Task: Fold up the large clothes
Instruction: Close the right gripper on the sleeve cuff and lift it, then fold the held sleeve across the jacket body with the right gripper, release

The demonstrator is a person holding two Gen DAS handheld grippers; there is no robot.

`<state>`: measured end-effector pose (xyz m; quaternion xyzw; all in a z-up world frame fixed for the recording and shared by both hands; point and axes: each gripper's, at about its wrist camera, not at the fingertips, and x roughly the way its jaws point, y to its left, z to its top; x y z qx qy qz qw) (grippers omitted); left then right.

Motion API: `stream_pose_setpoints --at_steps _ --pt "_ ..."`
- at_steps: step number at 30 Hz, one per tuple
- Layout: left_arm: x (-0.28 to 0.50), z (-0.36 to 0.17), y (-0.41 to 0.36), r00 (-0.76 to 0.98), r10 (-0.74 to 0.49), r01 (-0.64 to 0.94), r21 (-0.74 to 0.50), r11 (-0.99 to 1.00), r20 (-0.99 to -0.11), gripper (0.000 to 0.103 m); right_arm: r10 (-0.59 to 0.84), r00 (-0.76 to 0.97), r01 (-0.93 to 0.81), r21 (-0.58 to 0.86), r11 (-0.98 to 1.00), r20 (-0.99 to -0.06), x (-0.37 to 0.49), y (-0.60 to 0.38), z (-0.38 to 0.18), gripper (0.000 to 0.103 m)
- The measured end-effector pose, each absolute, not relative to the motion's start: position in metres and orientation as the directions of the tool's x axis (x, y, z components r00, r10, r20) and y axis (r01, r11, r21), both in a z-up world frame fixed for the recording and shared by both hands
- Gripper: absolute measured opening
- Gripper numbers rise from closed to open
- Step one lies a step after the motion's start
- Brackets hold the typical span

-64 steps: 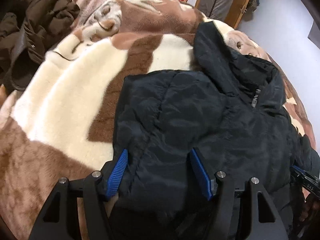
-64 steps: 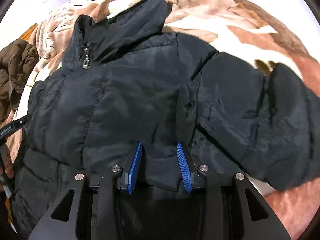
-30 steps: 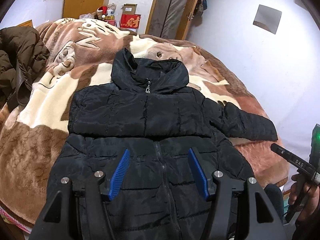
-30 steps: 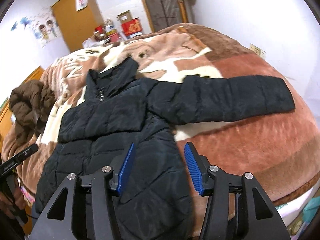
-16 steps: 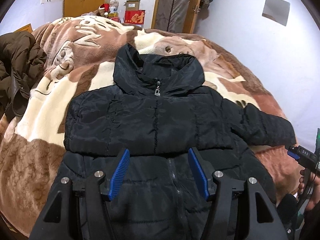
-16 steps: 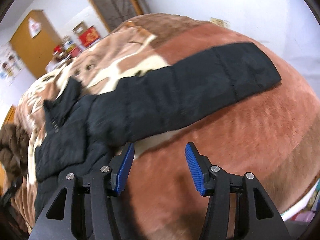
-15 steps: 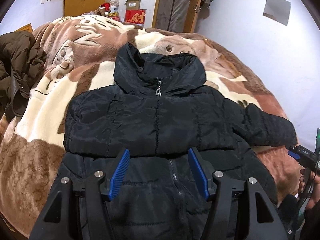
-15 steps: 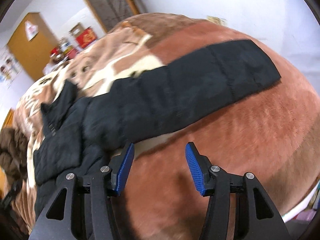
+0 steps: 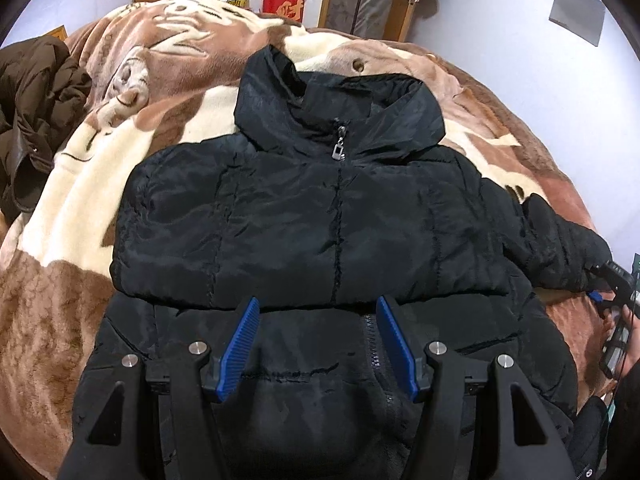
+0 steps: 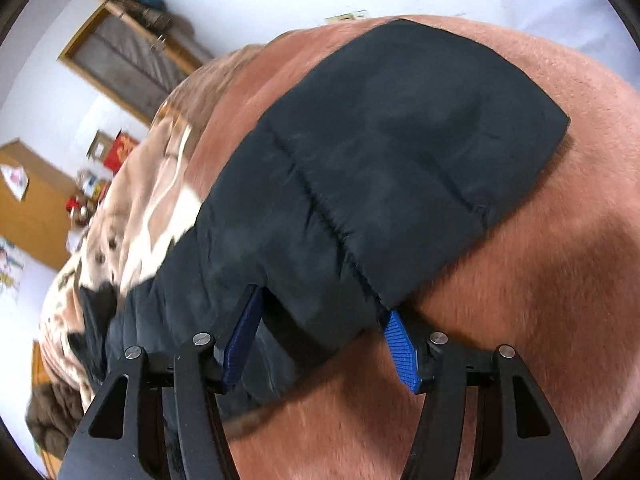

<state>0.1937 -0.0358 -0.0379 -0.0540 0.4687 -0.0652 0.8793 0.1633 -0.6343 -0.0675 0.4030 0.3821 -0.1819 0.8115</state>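
The left tool (image 9: 318,344) is wide open above the black jacket (image 9: 304,216), holding nothing. The right tool (image 10: 320,340) is open too, around the sleeve (image 10: 392,168). The jacket lies flat on the bed (image 9: 60,272), sleeve reaching its edge.

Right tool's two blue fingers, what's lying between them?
The black puffer jacket's sleeve lies between the open right tool's fingers, on the brown blanket, in the right wrist view.

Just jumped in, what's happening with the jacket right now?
The black puffer jacket lies zipped and face up on the brown blanket, its left sleeve already folded across the chest. The right gripper is open, straddling the outstretched sleeve and not yet closed. The left gripper hovers open over the hem.
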Motion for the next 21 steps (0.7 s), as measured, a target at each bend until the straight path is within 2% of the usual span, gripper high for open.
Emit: stream_pose_setpoints --at_steps 1,2,3,4,5,6,14,21 --pt "0.194 -0.039 -0.035 0.551 -0.165 0.061 -0.157 0.986 -0.818 0.063 0.01 0.64 0.611 0.518 0.598 -0.768 0.163 -0.637 -0.068 0.06" --pt "0.194 -0.04 -0.034 0.55 -0.164 0.058 -0.158 0.986 -0.819 0.063 -0.002 0.637 0.619 0.509 0.598 -0.771 0.164 -0.636 -0.065 0.055" --pt "0.194 -0.04 -0.032 0.55 -0.162 0.054 -0.159 0.986 -0.819 0.063 -0.024 0.629 0.625 0.486 0.611 -0.777 0.164 -0.634 -0.061 0.035" --pt "0.193 -0.039 -0.031 0.551 -0.162 0.051 -0.161 0.986 -0.819 0.063 -0.033 0.635 0.61 0.474 0.635 -0.772 0.163 -0.631 -0.053 0.024" --pt "0.193 -0.039 -0.029 0.553 -0.162 0.047 -0.163 0.985 -0.817 0.063 -0.034 0.64 0.599 0.471 0.648 -0.768 0.164 -0.628 -0.046 0.016" --pt "0.192 -0.038 -0.027 0.556 -0.16 0.042 -0.164 0.986 -0.816 0.063 -0.035 0.645 0.585 0.465 0.664 -0.763 0.164 -0.624 -0.037 0.013" --pt "0.184 -0.027 -0.005 0.585 -0.154 -0.006 -0.193 0.981 -0.796 0.063 0.009 0.766 0.367 0.45 0.814 -0.642 0.153 -0.56 0.071 0.011" --pt "0.171 -0.017 0.011 0.613 -0.173 -0.022 -0.236 0.972 -0.771 0.063 0.156 0.823 0.116 0.432 0.895 -0.546 0.159 -0.47 0.145 0.011"
